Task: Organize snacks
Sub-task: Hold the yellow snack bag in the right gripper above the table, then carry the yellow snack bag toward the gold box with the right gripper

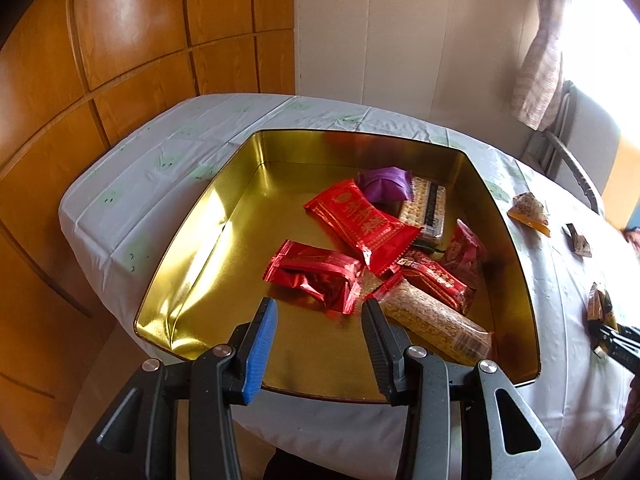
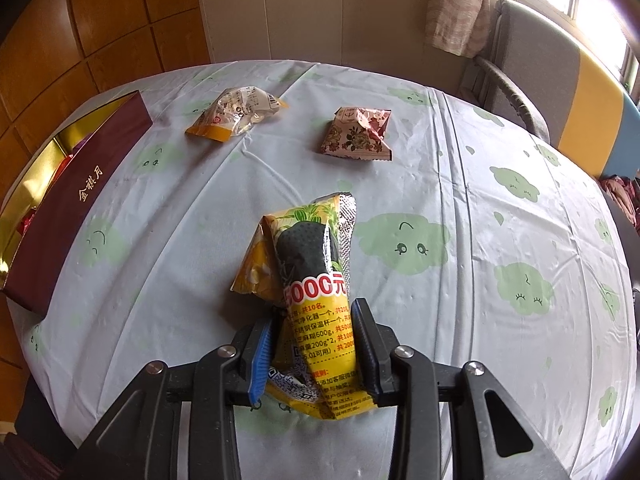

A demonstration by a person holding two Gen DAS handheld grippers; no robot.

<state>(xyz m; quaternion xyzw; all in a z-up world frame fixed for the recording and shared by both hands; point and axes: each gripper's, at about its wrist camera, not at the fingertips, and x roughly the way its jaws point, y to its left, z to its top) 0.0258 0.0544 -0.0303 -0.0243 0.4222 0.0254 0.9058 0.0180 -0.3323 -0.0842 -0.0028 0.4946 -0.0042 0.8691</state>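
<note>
A gold-lined tin box (image 1: 192, 240) sits on the table and holds several wrapped snacks: red packets (image 1: 362, 226), a purple packet (image 1: 386, 184) and a sesame bar (image 1: 436, 322). My left gripper (image 1: 320, 308) is open and empty, hovering over the box's near side. My right gripper (image 2: 314, 320) is shut on a yellow snack packet (image 2: 316, 280), held above the table. The box's dark red outer wall (image 2: 80, 208) shows at left in the right wrist view. A clear-and-orange packet (image 2: 236, 114) and a floral packet (image 2: 358, 132) lie on the tablecloth beyond.
The table has a pale cloth with green cloud prints (image 2: 404, 240). Wooden wall panels (image 1: 100, 60) stand to the left. A chair (image 2: 532, 64) stands at the far right edge. Loose packets (image 1: 530, 212) lie right of the box.
</note>
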